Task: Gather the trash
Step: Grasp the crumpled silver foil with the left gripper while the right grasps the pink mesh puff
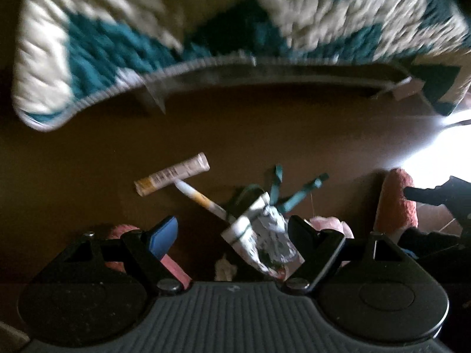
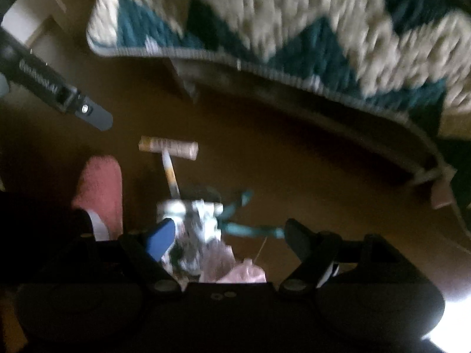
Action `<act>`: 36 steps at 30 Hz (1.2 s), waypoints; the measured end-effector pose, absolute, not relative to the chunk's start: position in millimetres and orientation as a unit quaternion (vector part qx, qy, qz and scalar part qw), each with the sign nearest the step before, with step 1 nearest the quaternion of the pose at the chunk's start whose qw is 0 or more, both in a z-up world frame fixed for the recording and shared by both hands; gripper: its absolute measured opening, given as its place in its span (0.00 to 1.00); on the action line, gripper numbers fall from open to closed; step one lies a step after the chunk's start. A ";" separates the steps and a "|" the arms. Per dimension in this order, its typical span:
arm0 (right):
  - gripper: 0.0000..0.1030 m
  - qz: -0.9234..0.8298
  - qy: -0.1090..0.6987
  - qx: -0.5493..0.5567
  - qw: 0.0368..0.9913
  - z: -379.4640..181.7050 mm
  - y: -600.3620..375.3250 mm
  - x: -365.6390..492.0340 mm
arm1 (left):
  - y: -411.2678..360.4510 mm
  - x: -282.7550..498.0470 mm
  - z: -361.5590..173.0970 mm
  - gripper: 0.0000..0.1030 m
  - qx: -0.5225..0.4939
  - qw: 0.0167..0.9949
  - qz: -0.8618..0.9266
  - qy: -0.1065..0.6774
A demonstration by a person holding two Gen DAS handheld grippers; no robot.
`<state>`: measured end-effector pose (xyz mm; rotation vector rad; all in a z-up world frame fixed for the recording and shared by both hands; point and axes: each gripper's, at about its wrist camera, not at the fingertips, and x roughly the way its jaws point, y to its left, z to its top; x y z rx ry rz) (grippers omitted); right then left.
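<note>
On the brown floor (image 1: pixel 265 135) lies a small heap of litter. It holds a white and yellow tube (image 1: pixel 172 178), a thin white stick (image 1: pixel 200 198), a crumpled printed wrapper (image 1: pixel 259 241) and a teal ribbon (image 1: pixel 294 197). My left gripper (image 1: pixel 232 234) hangs open above the wrapper, touching nothing. My right gripper (image 2: pixel 228 236) is open too, over the same wrapper (image 2: pixel 194 220) and ribbon (image 2: pixel 250 229), with the tube (image 2: pixel 167 147) and stick (image 2: pixel 170 173) farther off. A pale pink crumpled piece (image 2: pixel 235 270) lies just under it.
A shaggy cream and teal rug (image 1: pixel 206 23) with a raised edge lies beyond the litter. A pink slipper (image 2: pixel 100 188) stands left of the heap in the right wrist view, and one (image 1: pixel 396 203) shows at the right in the left wrist view. The left gripper's black arm (image 2: pixel 59 91) crosses the upper left.
</note>
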<state>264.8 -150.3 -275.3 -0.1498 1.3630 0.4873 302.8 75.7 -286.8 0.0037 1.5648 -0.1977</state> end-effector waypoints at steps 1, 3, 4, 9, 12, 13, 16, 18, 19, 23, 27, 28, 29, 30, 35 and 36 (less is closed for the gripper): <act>0.79 0.225 0.633 -0.070 0.737 -287.3 -151.8 263.3 | 71.3 303.5 -298.7 0.80 -0.001 0.695 -0.087 0.713; 0.79 0.230 0.648 -0.076 0.722 -306.4 -155.0 259.0 | 62.9 302.7 -323.3 0.80 -0.011 0.675 -0.081 0.734; 0.79 0.231 0.655 -0.079 0.715 -315.6 -156.6 256.1 | 58.0 301.9 -334.7 0.80 -0.016 0.664 -0.079 0.743; 0.79 0.260 0.696 -0.092 0.663 -362.1 -158.9 242.3 | 27.2 295.5 -389.5 0.80 -0.036 0.617 -0.085 0.782; 0.79 0.281 0.719 -0.105 0.627 -391.0 -155.7 236.2 | 9.5 295.1 -425.6 0.80 -0.046 0.584 -0.072 0.807; 0.79 0.284 0.721 -0.115 0.621 -399.6 -153.7 234.0 | 6.0 294.7 -437.3 0.80 -0.054 0.574 -0.064 0.814; 0.79 0.294 0.725 -0.116 0.612 -415.3 -152.8 231.3 | 0.5 291.4 -465.5 0.80 -0.079 0.556 -0.046 0.826; 0.79 0.297 0.727 -0.114 0.608 -423.2 -154.8 231.2 | 1.8 287.7 -484.2 0.80 -0.094 0.549 -0.021 0.831; 0.79 0.298 0.729 -0.115 0.606 -428.2 -156.2 230.4 | 2.5 286.6 -493.2 0.80 -0.103 0.544 -0.012 0.833; 0.79 0.302 0.738 -0.129 0.590 -449.7 -160.9 224.8 | 4.2 284.5 -514.3 0.80 -0.132 0.542 0.012 0.830; 0.79 0.295 0.746 -0.123 0.584 -467.0 -165.3 223.4 | 5.1 284.8 -528.1 0.80 -0.151 0.542 0.021 0.826; 0.79 0.291 0.750 -0.116 0.582 -471.7 -166.2 223.9 | 5.4 285.4 -530.8 0.79 -0.154 0.542 0.022 0.826; 0.79 0.289 0.753 -0.111 0.581 -474.7 -166.7 223.8 | 4.6 285.6 -533.0 0.79 -0.155 0.541 0.021 0.826; 0.79 0.287 0.755 -0.109 0.579 -477.0 -166.8 223.8 | 3.2 285.9 -534.5 0.79 -0.152 0.542 0.020 0.826; 0.78 0.287 0.754 -0.113 0.580 -485.3 -164.4 223.4 | -1.1 286.9 -542.5 0.55 -0.141 0.539 0.015 0.831; 0.78 0.285 0.755 -0.112 0.579 -485.8 -164.5 224.1 | -0.5 286.7 -544.9 0.54 -0.139 0.534 0.019 0.834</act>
